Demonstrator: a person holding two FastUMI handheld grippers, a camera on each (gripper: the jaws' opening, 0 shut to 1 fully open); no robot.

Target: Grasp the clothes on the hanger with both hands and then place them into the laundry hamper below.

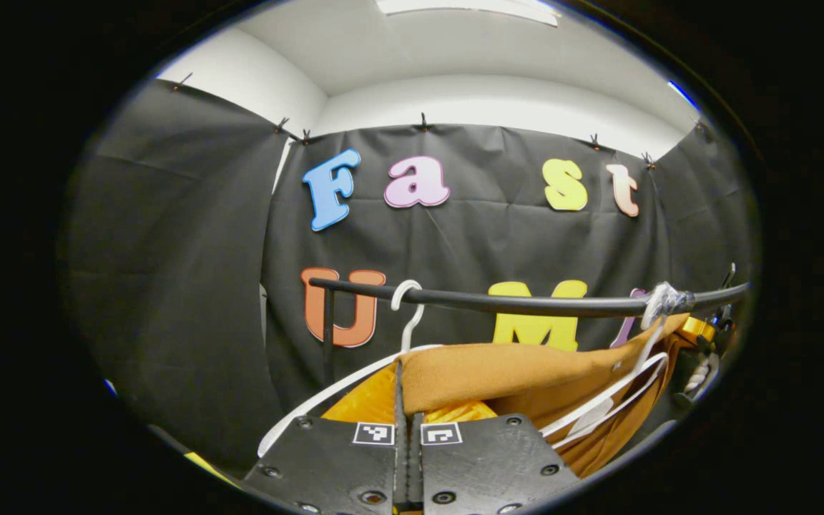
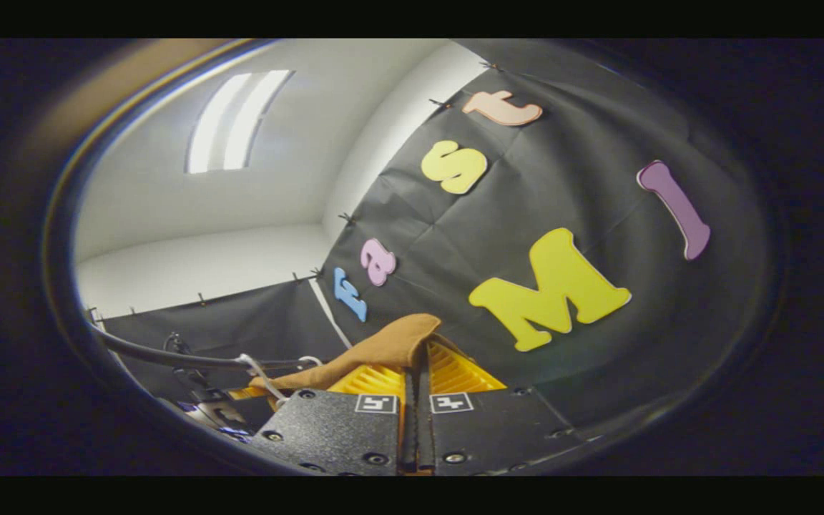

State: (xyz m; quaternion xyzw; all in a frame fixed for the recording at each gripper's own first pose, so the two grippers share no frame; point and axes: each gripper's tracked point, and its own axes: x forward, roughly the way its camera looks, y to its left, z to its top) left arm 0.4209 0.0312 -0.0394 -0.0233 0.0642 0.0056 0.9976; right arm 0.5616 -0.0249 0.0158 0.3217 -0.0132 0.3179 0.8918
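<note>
- Behind you stood black cloth walls under a white ceiling, with a black metal rail [image 1: 526, 304] crossing the booth.
- Your left gripper [image 1: 408, 400] was closed, fingers pinching the mustard-brown cloth garment [image 1: 498, 372], which was draped on a white plastic hanger [image 1: 406, 315] hooked over the rail.
- Your right gripper [image 2: 416, 368] was likewise clamped on the garment's edge.
- Judged progress: both grasps made; lifting off and lowering to the hamper remained.

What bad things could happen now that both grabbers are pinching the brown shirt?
The brown shirt is draped on the white hanger, which hooks the black rail. Pulling down might drag the hanger off with it. The right gripper pinches just a small corner, so the cloth could slip out. The left gripper grips near the hanger and might snag it.
</note>
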